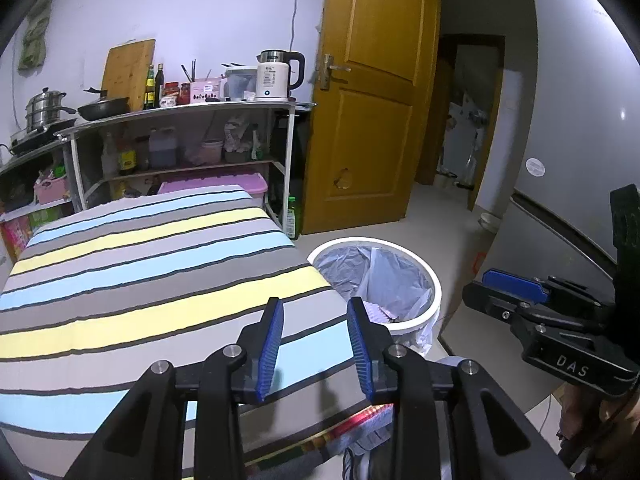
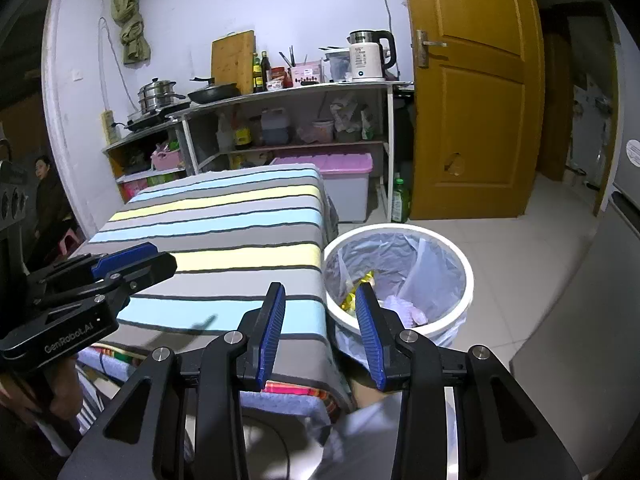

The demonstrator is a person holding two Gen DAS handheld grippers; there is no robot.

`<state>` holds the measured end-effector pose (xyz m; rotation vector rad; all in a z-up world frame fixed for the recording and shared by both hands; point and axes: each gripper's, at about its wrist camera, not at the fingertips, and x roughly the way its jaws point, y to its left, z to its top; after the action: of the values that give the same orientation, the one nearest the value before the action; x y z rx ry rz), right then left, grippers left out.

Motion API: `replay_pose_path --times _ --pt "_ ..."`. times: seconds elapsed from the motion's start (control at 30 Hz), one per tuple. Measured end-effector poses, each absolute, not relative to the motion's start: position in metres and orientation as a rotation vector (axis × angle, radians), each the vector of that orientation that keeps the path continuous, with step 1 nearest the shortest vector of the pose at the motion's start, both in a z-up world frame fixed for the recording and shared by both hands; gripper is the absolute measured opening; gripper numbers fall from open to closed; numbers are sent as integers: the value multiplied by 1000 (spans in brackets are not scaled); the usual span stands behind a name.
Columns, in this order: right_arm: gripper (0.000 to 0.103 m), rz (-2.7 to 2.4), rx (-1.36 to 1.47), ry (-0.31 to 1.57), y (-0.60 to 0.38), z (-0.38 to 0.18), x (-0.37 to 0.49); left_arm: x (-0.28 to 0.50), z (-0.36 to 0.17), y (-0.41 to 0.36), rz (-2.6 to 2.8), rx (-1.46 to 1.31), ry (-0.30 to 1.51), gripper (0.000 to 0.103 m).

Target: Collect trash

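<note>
the striped tabletop (image 1: 152,264) showed no loose trash on its cloth in either view, so by my judgement the collecting was at or near its end, or the next piece lay out of sight. the trash that could be seen was already in the white bin (image 2: 452,320), which stood on the floor touching or just beside the tabletop's right corner: yellow wrappers (image 2: 352,300) and a pale crumpled piece (image 2: 404,308) lay low inside the clear liner.

the right claw (image 2: 320,328) was released, jaws spread wide with nothing between them, and it hung over that corner with its right finger already in line with the bin's near rim. the bin lay ahead and slightly to its right, below. the left claw (image 1: 316,344) was likewise released and empty, over the tabletop's near right corner; from it the bin (image 1: 424,272) lay ahead and to the right.

the right claw looked the nearer to the bin mouth. the left claw, seen from the right wrist (image 2: 132,264), sat well over the cloth and was the better placed for anything further left.
</note>
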<state>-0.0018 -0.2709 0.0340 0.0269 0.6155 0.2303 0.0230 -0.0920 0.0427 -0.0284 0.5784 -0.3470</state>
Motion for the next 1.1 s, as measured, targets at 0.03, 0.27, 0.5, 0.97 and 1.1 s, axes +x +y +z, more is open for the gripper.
replay_pose_path --times 0.03,0.27,0.5,0.97,1.1 --pt "38 233 25 618 -270 33 -2 22 41 -91 -345 -32 581 35" --pt "38 238 24 621 -268 32 -1 26 39 -88 -337 -43 599 35" --pt "38 244 21 622 -266 33 -1 25 37 -88 -333 -45 600 35" --pt "38 243 21 621 -266 33 1 24 38 -86 -313 -43 585 35" --pt "38 243 21 622 -266 33 1 23 39 -86 -308 -43 581 35"
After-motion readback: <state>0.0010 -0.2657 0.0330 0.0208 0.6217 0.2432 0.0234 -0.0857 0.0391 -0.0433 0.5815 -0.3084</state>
